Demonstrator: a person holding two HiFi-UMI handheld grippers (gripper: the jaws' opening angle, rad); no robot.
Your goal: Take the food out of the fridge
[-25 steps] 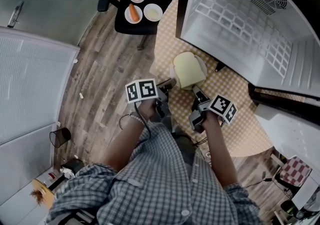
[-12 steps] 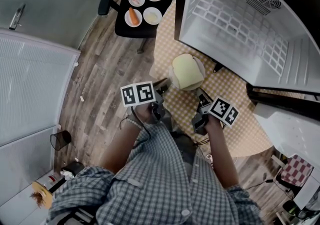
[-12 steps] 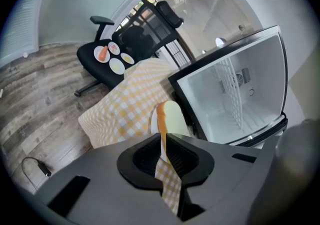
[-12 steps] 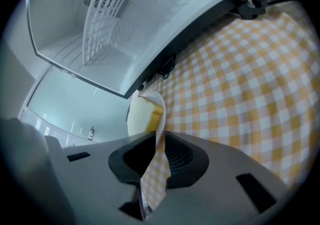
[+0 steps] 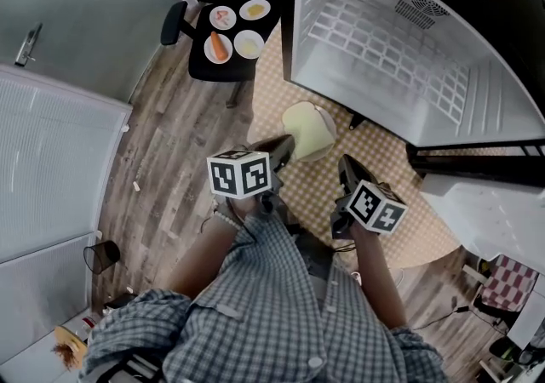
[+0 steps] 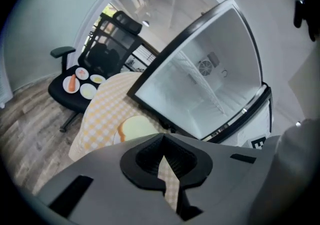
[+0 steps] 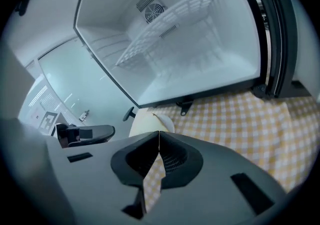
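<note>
The fridge stands open on the counter, which is covered with a yellow checked cloth. I see only a bare wire shelf inside it. The slice of bread lies on a plate in front of the fridge, close to the left edge of the counter. Three more plates of food, one with a carrot, sit on the seat of an office chair well apart from the counter, so the task seems to be almost done.

The left gripper is just beside the bread, and its jaws are pressed together with nothing between them. The right gripper is near the bread on the other side. Its jaws are also together and empty.

Several things could go wrong from here:

- **Push:** If a gripper goes forward with its jaws together, it will push the plate and not grasp it. The plate could then slide over the near edge and fall to the floor.
- **Crush:** Bread is soft, so a hard squeeze may crush or tear it.
- **Tilt:** If one gripper lifts the plate by the rim alone, the plate may tilt on the way to the chair and the bread may slide off.
- **Cloth:** The loose cloth may catch on a jaw and drag the plate with it.
</note>
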